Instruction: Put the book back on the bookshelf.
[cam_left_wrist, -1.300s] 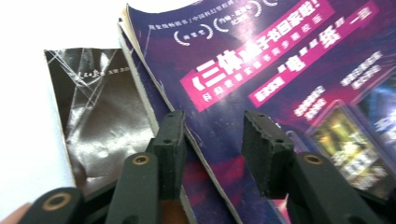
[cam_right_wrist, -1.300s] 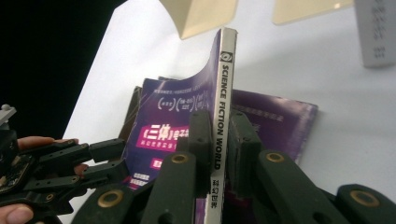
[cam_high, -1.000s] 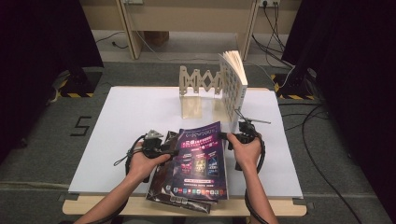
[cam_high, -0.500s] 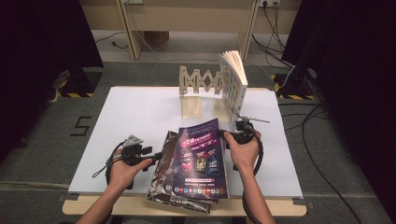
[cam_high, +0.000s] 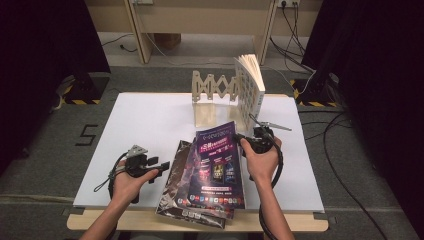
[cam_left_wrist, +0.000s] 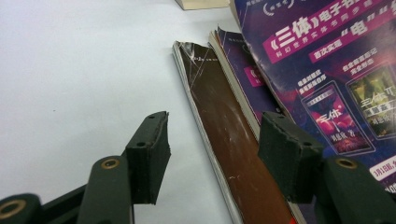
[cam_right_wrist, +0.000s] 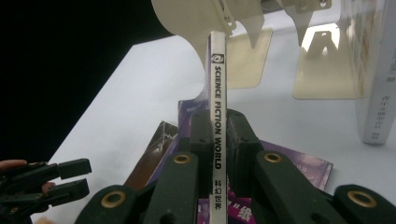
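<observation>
Item: magazine, purple cover, spine lettered "SCIENCE FICTION WORLD".

Location: top of a small stack of magazines at the near edge of the white bench. It is lifted by its spine edge and tilted above the others.

Grip: the right hand-held gripper is clamped on the spine, pads pressing both faces, as its own view shows. The left hand-held gripper stands with jaws apart and nothing between them, just left of the stack. They have just been opening. In the left gripper view the pads straddle the brown cover of a lower magazine without touching it.

Step in hand, as judged: raising the magazine to stand it in the wooden rack at the far side, beside the white book already upright there.

Handling advice:
- Keep the clamp firm near mid-spine. The pages are limp and likely to sag or fan.
- Lift clear of the stack before swinging it upright.
- Aim for a free slot left of the book, spine vertical.
- Bring the left hand-held gripper in to steady the loose edge if it droops.

Appearance: glossy, thin and soft-bound. Cover shows pink and white Chinese lettering and small book images.
</observation>
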